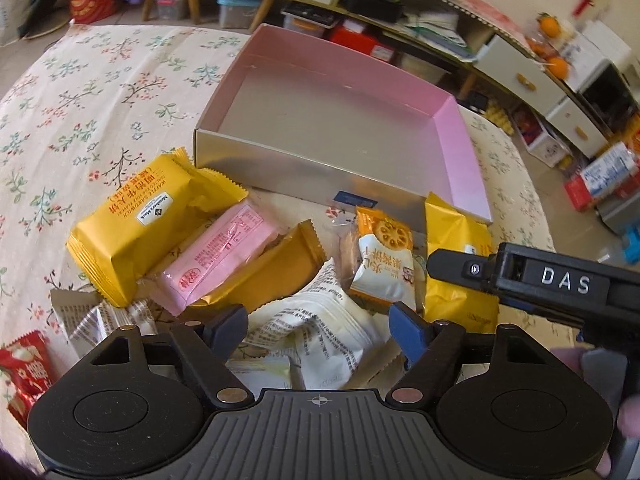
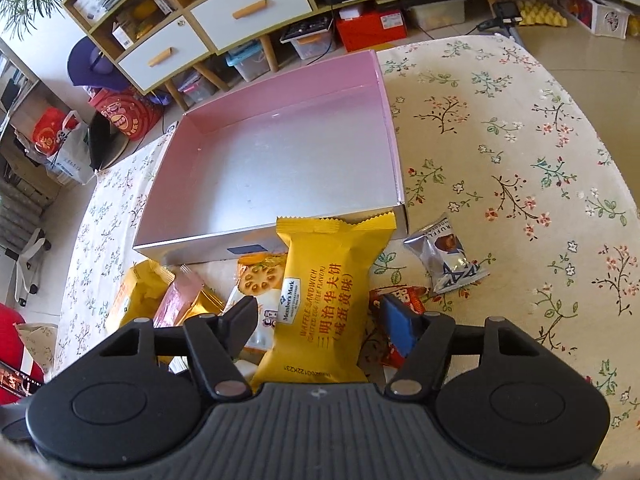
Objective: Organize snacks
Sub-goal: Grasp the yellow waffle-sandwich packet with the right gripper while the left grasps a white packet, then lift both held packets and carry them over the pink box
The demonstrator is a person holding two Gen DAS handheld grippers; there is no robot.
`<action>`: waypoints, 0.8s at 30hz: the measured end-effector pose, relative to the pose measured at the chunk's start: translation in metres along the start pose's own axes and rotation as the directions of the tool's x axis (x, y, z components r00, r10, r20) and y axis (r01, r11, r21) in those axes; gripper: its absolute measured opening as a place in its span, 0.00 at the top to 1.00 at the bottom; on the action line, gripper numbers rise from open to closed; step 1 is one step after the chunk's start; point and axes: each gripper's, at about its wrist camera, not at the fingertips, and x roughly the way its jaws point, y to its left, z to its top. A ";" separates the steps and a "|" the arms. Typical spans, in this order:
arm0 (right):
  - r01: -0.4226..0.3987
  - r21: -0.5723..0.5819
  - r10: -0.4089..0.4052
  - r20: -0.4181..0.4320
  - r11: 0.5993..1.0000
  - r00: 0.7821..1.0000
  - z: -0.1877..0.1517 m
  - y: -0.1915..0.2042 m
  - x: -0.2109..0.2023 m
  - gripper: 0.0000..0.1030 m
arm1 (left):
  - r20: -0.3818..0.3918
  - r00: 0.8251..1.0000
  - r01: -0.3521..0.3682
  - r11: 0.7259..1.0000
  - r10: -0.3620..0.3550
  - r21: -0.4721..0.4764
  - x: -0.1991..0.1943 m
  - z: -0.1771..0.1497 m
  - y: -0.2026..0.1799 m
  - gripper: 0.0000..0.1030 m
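Two grippers are held over the snack pile. A white crumpled packet (image 1: 320, 332) is seen between the half-open jaws of the left gripper (image 1: 320, 330); contact cannot be told. A yellow waffle packet (image 2: 324, 300) is straddled by the right gripper (image 2: 320, 320), untouched. Behind, an empty pink box (image 2: 280, 160) is placed on the floral tablecloth (image 2: 500, 160).

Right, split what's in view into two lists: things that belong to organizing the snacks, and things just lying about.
Belongs to the job:
pink box, empty
yellow waffle packets
pink wafer packet
white packet
cracker packet
silver truffle packet
red packets

Lying about:
floral tablecloth
drawer cabinets
floor clutter
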 end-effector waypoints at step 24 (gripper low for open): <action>0.077 -0.064 -0.076 0.020 0.995 0.997 -0.005 0.007 0.001 0.64 | 0.064 0.998 -0.009 1.000 0.007 0.030 -0.008 -0.006 0.000 0.81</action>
